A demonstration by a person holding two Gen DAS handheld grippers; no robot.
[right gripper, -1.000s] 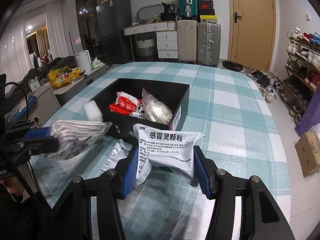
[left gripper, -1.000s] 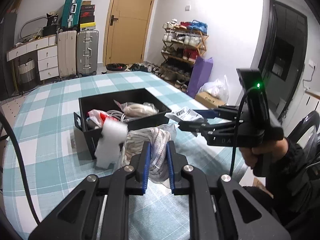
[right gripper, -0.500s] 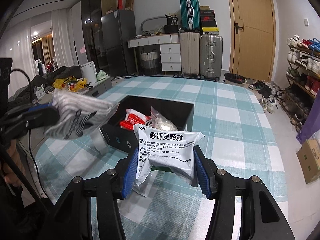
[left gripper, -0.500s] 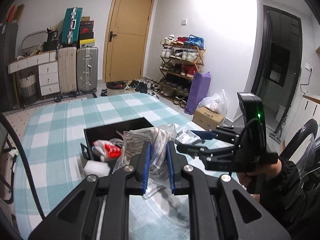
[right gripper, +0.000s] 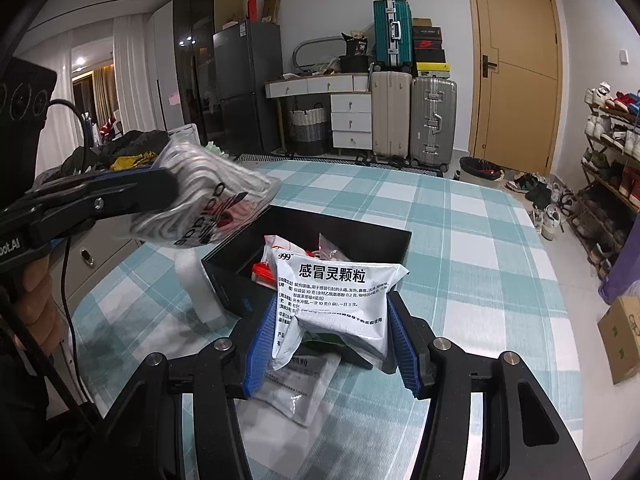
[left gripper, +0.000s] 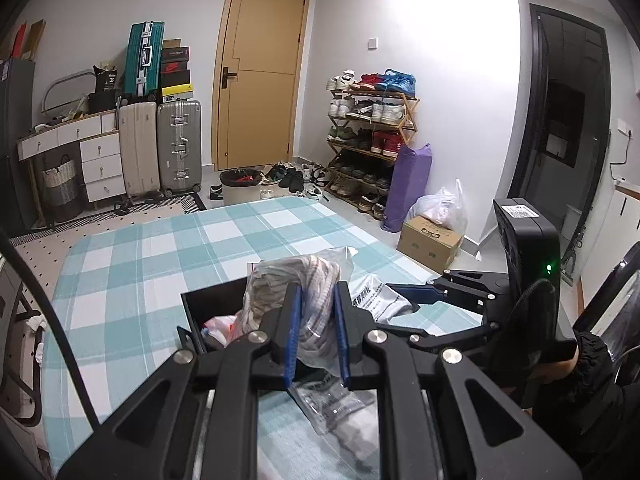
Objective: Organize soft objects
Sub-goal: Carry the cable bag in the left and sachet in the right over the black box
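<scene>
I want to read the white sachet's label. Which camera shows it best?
The right wrist view: the sachet faces it, print legible, held in the right tongs. The left wrist view shows the sachet only edge-on.

A clear plastic bag of striped cloth (left gripper: 298, 292) is pinched between the left gripper (left gripper: 316, 332) pads and held above the black box (right gripper: 320, 236). A white medicine sachet (right gripper: 340, 300) printed with black characters is clamped upright between the right gripper (right gripper: 328, 344) pads, in front of the box. Red and white packets (right gripper: 276, 256) are seen inside the box. A flat clear packet (right gripper: 296, 384) lies on the table under the right gripper, and a white foam block (right gripper: 196, 284) stands left of it against the box.
</scene>
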